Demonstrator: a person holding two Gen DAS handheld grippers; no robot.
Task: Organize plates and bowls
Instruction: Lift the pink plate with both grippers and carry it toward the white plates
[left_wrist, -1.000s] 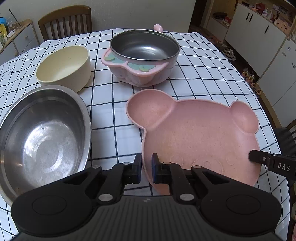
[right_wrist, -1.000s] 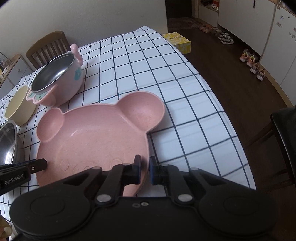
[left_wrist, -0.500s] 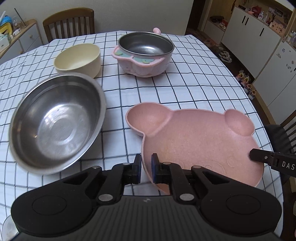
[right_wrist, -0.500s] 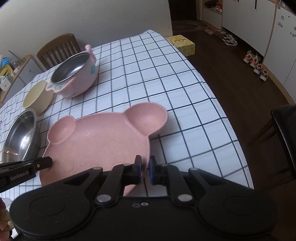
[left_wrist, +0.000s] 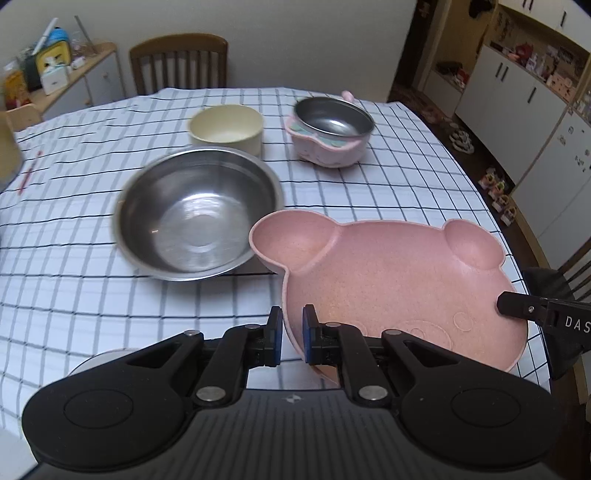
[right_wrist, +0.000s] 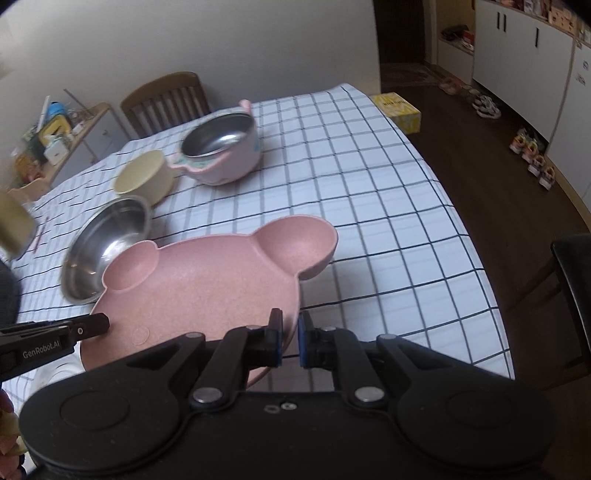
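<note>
Your left claw (left_wrist: 293, 334) and right claw (right_wrist: 290, 341) each pinch the rim of the pink plate (left_wrist: 391, 284), holding it above the counter (left_wrist: 74, 266), beside the steel bowl (left_wrist: 197, 212). Farther off sit the cream bowl (left_wrist: 226, 127) and pink pot (left_wrist: 330, 131).

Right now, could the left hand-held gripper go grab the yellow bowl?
Probably not yet. The left hand-held gripper is shut on the rim of the pink bear plate, which the right hand-held gripper also holds. The big steel bowl sits between it and the yellow bowl.
</note>
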